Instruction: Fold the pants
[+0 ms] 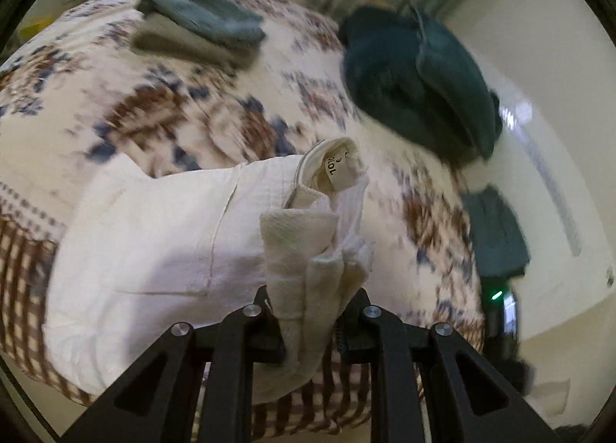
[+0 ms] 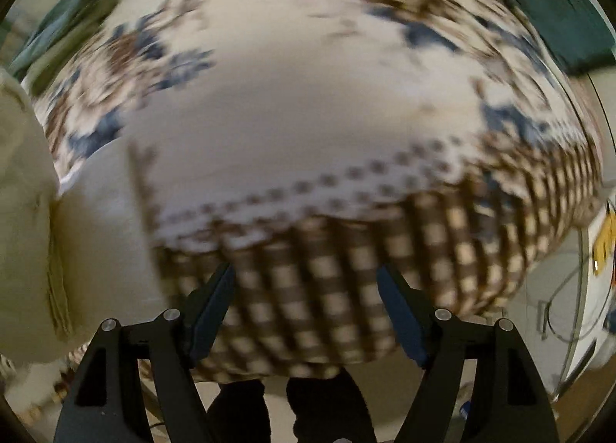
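Note:
Cream white pants (image 1: 154,242) lie on a bed with a floral and checked cover (image 1: 200,111). My left gripper (image 1: 312,308) is shut on a bunched fold of the pants near the waistband, where a size label shows. In the right wrist view the pants (image 2: 34,212) show at the far left edge. My right gripper (image 2: 306,289) is open and empty, above the checked border of the cover (image 2: 327,289), to the right of the pants. The view is blurred.
A folded grey-green stack (image 1: 200,27) lies at the far side of the bed. A dark green pile (image 1: 419,81) lies at the right, and also shows in the right wrist view (image 2: 562,23). Another dark garment (image 1: 496,235) hangs at the bed's right edge.

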`<state>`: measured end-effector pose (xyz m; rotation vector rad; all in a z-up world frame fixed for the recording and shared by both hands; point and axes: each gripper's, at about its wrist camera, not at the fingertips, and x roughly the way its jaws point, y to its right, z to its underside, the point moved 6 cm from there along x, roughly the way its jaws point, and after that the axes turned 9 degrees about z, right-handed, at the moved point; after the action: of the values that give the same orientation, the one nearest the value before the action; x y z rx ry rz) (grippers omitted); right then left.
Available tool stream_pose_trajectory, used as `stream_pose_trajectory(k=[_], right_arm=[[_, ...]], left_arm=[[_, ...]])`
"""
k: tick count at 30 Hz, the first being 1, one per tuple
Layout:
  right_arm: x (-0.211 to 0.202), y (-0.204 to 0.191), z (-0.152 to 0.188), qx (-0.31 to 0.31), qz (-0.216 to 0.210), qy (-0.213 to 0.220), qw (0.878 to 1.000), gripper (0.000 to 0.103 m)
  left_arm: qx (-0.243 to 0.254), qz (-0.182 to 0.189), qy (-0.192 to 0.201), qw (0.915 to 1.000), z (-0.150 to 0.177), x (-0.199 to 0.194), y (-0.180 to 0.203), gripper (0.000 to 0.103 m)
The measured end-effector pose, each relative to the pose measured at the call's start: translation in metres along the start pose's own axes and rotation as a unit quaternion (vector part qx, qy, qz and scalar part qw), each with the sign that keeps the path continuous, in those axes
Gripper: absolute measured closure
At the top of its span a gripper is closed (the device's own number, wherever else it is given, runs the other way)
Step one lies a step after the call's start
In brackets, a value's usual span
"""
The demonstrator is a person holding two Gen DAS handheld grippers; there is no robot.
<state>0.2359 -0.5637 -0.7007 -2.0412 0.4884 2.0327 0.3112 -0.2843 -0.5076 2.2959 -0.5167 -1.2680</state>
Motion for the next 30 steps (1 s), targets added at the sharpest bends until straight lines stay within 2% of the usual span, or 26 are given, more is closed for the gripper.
stream_pose_trajectory(k=[5,9,10,11,12,13,18,20,22,23,29,30], right_arm=[[0.004,0.041,-0.004,0.036,-0.009,-0.006,0.999,0.025],[-0.009,0.055,-0.006,0.044,-0.046,0.006,0.998,0.024],[-0.012,0.057,-0.007,0.043,-0.057,0.01,0.997,0.017],[-0.019,0.059,-0.006,0.04,-0.072,0.015,0.997,0.014],[-0.027,0.065,-0.005,0.035,-0.09,0.022,0.995,0.012],[-0.031,0.066,-0.006,0.032,-0.103,0.025,0.994,0.012],[-0.045,0.027,-0.018,0.02,-0.202,0.015,0.979,0.012],[-0.043,0.008,-0.022,0.012,-0.229,0.006,0.973,0.012],[-0.037,-0.018,-0.027,0.002,-0.248,-0.004,0.969,0.012],[-0.03,-0.031,-0.03,-0.008,-0.261,-0.014,0.965,0.012],[0.019,-0.083,-0.059,0.006,-0.296,-0.063,0.953,0.012],[0.03,-0.091,-0.063,0.018,-0.311,-0.076,0.947,0.012]], left_arm=[[0.007,-0.038,-0.057,0.9976,0.023,0.037,-0.001,0.087],[0.009,-0.055,-0.087,0.9946,0.027,0.044,0.004,0.08],[0.009,-0.049,-0.091,0.9946,0.025,0.044,0.008,0.071],[0.003,-0.038,-0.099,0.9944,0.023,0.045,0.012,0.055],[0.002,-0.036,-0.105,0.9938,0.026,0.049,0.013,0.045],[0.004,-0.044,-0.111,0.9929,0.026,0.05,0.015,0.027],[0.01,-0.079,-0.098,0.992,-0.001,0.025,0.009,0.026],[0.017,-0.117,-0.093,0.9887,-0.012,0.013,-0.01,0.025],[0.016,-0.148,-0.088,0.985,-0.021,0.003,-0.037,0.025],[0.009,-0.178,-0.087,0.9802,-0.027,-0.002,-0.061,0.025],[-0.034,-0.25,-0.099,0.9625,-0.045,-0.006,-0.158,0.026],[-0.04,-0.258,-0.1,0.9601,-0.049,-0.004,-0.173,0.026]])
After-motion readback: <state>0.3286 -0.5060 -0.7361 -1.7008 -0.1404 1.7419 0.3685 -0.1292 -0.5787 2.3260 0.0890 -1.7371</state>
